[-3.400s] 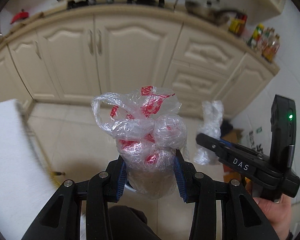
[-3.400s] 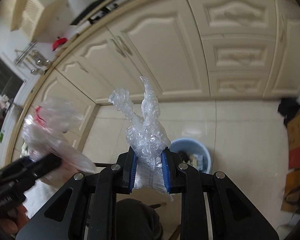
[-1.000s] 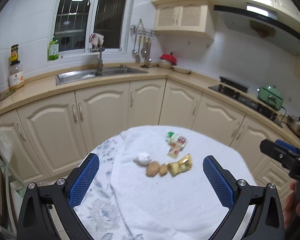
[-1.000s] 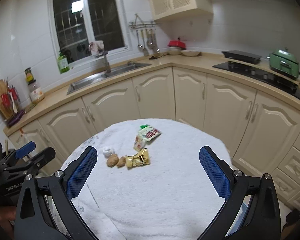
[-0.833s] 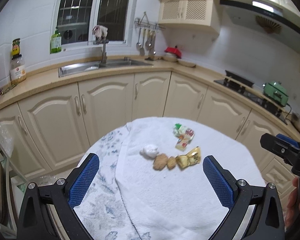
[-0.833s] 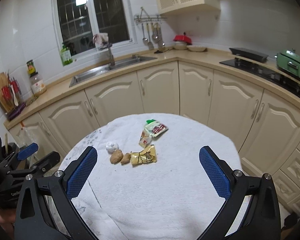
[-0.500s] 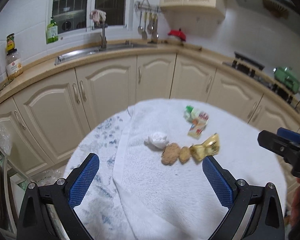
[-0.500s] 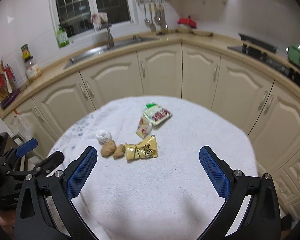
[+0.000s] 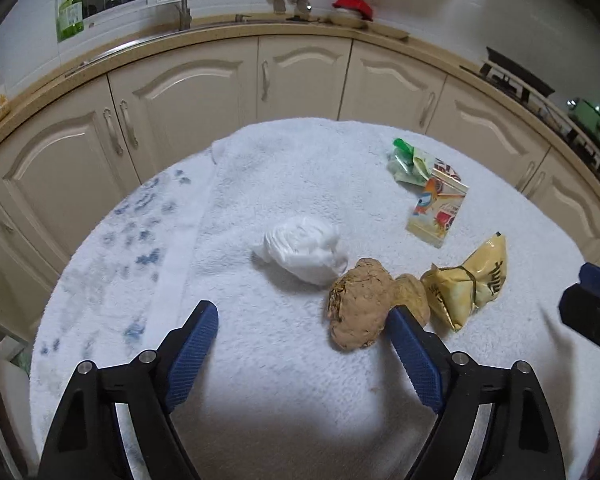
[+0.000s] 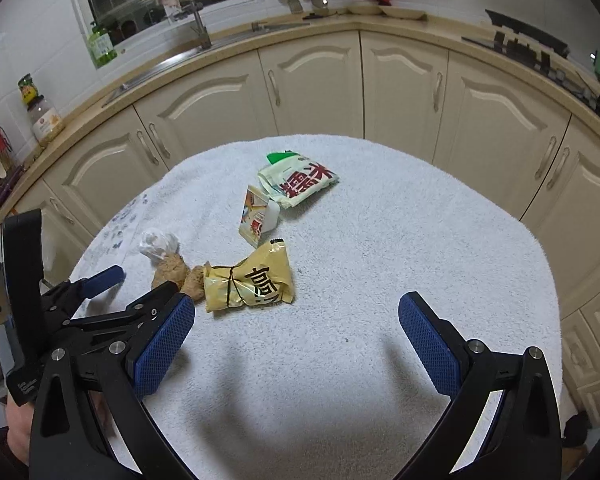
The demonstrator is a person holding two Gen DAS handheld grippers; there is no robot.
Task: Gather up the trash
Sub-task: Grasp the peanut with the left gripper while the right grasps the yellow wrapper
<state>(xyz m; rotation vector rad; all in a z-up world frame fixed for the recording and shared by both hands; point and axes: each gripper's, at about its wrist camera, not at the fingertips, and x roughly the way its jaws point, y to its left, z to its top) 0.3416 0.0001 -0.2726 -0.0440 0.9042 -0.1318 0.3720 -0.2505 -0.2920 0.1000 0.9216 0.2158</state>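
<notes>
Three wrappers, two brown lumps, one white wad, possibly tissue.

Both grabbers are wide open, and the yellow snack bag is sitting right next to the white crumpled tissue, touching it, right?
Not quite. The left gripper and right gripper are open, but the yellow snack bag doesn't touch the white crumpled tissue. Two brown lumps lie between them, as the left wrist view shows.

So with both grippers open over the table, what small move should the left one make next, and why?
Probably shift the left gripper slightly right and lower it around the brown lump. Its fingers are open, and that lump lies nearest, just inside the right-hand one.
</notes>
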